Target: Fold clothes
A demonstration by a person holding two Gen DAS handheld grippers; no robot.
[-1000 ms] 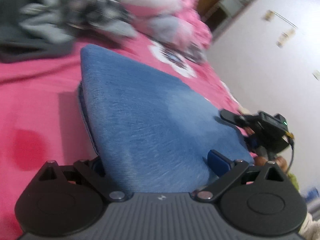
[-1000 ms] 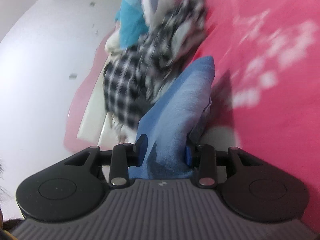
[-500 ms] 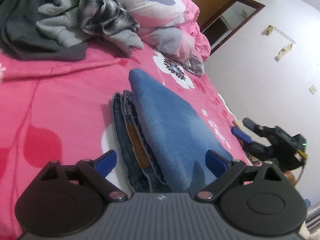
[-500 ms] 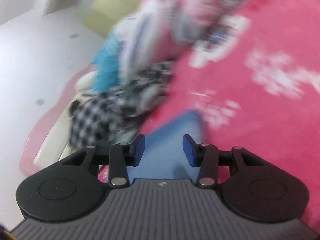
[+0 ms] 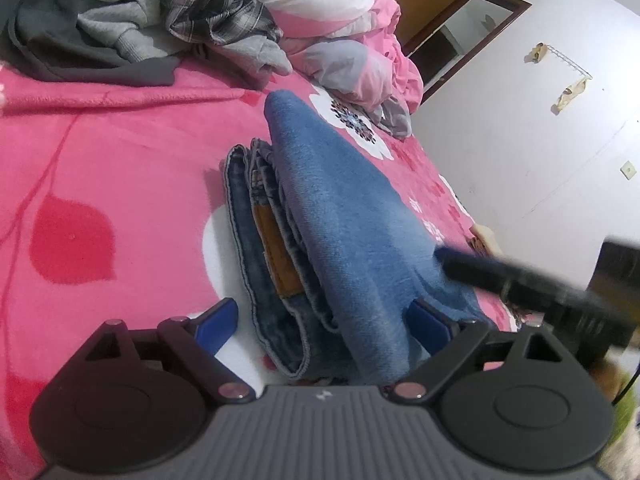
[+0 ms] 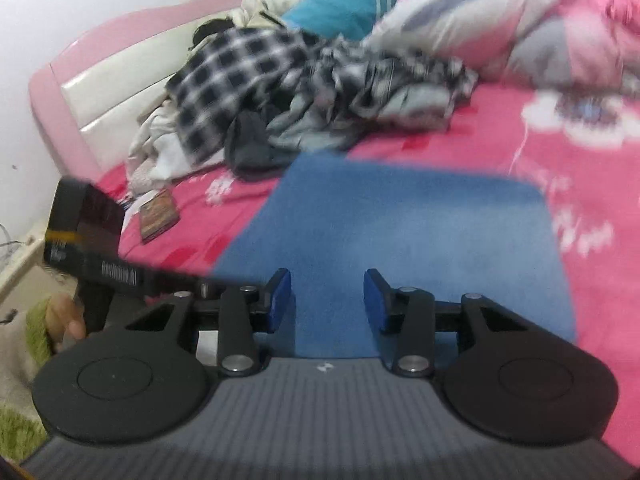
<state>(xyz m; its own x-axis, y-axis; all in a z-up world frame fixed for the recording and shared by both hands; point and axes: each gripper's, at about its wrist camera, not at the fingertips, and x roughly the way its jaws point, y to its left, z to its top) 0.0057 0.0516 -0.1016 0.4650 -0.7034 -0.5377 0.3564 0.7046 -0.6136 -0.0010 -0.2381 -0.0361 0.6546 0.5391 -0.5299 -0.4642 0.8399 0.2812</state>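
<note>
A folded pair of blue jeans (image 5: 340, 200) lies on the pink flowered bedspread (image 5: 100, 152), its stacked edges and a tan label showing. My left gripper (image 5: 324, 316) straddles the near end with its jaws wide and closing. Its left pad (image 5: 216, 320) is clear of the denim. The right pad (image 5: 430, 324) sits against the fold's side. My right gripper (image 6: 326, 296) hovers open over the jeans (image 6: 400, 232), nothing between its pads. One of its fingers (image 5: 480, 270) shows blurred in the left wrist view, above the jeans' right edge.
A heap of unfolded clothes (image 5: 140, 28), among them a checked shirt (image 6: 240, 68), lies at the head of the bed with pillows (image 5: 320, 0). Behind it is a pink headboard (image 6: 100, 92). A small book (image 6: 158, 216) lies on the bed. A hand (image 6: 64, 320) holds the left gripper's handle.
The right gripper let go of the jeans' edge, rolled to level and rose above them. The left gripper drew back slightly, so the folded stack now shows whole between its fingers.
</note>
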